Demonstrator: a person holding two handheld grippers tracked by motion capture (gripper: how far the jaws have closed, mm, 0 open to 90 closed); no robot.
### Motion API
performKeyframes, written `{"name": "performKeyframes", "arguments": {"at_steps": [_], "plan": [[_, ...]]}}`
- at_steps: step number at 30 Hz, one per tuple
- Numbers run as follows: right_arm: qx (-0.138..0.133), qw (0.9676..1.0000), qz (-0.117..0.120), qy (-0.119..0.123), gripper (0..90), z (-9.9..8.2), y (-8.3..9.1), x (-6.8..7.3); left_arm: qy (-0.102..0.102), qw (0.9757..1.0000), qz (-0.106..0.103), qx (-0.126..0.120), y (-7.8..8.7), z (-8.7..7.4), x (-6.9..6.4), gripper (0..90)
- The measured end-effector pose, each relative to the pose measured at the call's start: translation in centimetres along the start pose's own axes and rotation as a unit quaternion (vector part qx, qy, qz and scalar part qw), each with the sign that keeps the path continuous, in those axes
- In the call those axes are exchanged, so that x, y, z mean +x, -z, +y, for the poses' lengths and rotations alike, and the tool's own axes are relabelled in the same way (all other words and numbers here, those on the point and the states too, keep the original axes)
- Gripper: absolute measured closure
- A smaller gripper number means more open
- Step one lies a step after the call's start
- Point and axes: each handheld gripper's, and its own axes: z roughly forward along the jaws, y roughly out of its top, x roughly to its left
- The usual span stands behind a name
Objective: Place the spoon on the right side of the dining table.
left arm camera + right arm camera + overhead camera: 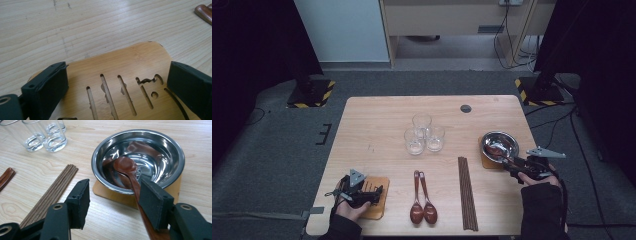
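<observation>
A steel bowl (486,140) (160,152) stands on a wooden coaster (484,161) (112,193) at the table's right. A dark wooden spoon (498,149) (125,165) rests with its head in the bowl and its handle over the near rim. My right gripper (507,161) (116,190) is open just in front of the bowl. The spoon's handle runs along its right pad, and the left jaw stands well apart. My left gripper (379,192) (117,82) is open at the front left, its jaws spread above a slotted wooden coaster (377,210) (130,60).
Three clear glasses (422,132) (50,137) cluster mid-table. Two more wooden spoons (423,210) (203,11) lie near the front edge. A bundle of chopsticks (467,192) (52,192) lies to their right. A round grommet (466,108) sits at the far edge.
</observation>
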Motion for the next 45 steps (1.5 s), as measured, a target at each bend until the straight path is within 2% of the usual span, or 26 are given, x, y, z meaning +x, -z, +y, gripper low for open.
{"name": "performKeyframes", "arguments": {"at_steps": [6, 10, 16, 24, 32, 45], "plan": [[0.004, 1.0000, 0.003, 0.003, 42.0, -0.1, -0.2, 0.3, 0.000, 1.0000, 0.000, 0.000, 0.0, 0.0, 0.0, 2.5], [-0.002, 1.0000, -0.003, -0.003, 40.6, 0.0, -0.2, 0.2, 0.000, 1.0000, 0.000, 0.000, 0.0, 0.0, 0.0, 2.5], [-0.005, 0.9999, -0.015, -0.007, 39.4, -0.3, 0.0, -0.6, 0.000, 1.0000, 0.000, 0.000, 0.0, 0.0, 0.0, 2.5], [-0.003, 0.9998, -0.015, -0.009, 39.9, -0.4, 0.0, -0.8, 0.000, 1.0000, 0.000, 0.000, 0.0, 0.0, 0.0, 2.5], [0.004, 1.0000, -0.001, -0.008, 41.0, -0.4, -0.4, 0.3, 0.000, 1.0000, 0.000, 0.000, 0.0, 0.0, 0.0, 2.5], [0.004, 0.9999, 0.008, -0.008, 41.8, -0.4, -0.5, 1.4, 0.000, 1.0000, 0.000, 0.000, 0.0, 0.0, 0.0, 2.5]]}}
